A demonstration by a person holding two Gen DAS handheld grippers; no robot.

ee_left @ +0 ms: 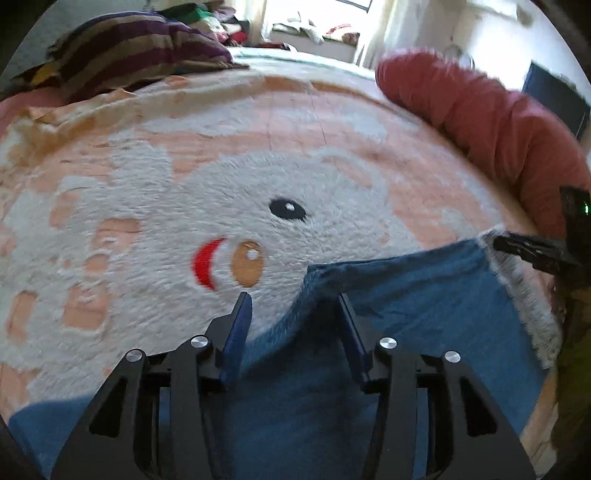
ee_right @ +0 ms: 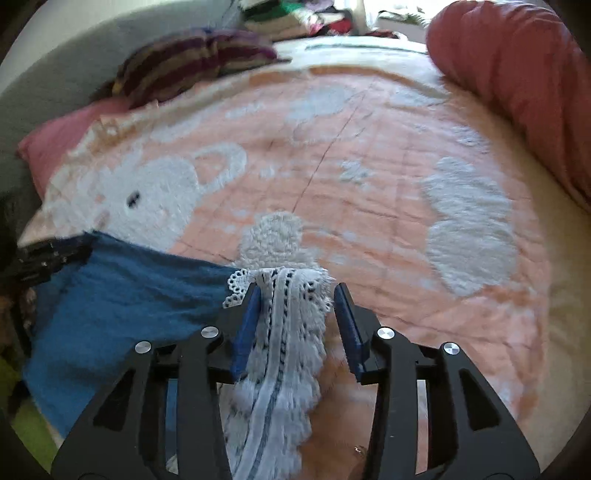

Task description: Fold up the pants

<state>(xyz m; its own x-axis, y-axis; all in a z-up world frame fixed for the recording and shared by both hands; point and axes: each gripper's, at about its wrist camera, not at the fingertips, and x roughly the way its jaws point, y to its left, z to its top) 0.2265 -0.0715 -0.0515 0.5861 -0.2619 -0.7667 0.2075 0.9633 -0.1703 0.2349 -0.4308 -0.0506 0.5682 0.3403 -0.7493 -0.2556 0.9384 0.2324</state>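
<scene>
Blue pants (ee_left: 388, 325) with a white lace hem (ee_right: 284, 332) lie on a peach and white bunny blanket (ee_left: 221, 177) on the bed. My left gripper (ee_left: 295, 306) is open, its jaws astride the near left corner of the blue cloth. My right gripper (ee_right: 297, 299) is open, with the lace hem lying between its jaws. The blue cloth (ee_right: 122, 302) spreads to the left in the right wrist view. The right gripper's tip (ee_left: 532, 251) shows at the right in the left wrist view; the left gripper's tip (ee_right: 48, 254) shows at the left in the right wrist view.
A rolled red quilt (ee_left: 491, 125) lies along the bed's right side, also in the right wrist view (ee_right: 517, 66). A striped purple pillow (ee_left: 136, 51) and a pink pillow (ee_right: 62, 144) sit at the far left. Piled clothes (ee_left: 218, 22) lie beyond the bed.
</scene>
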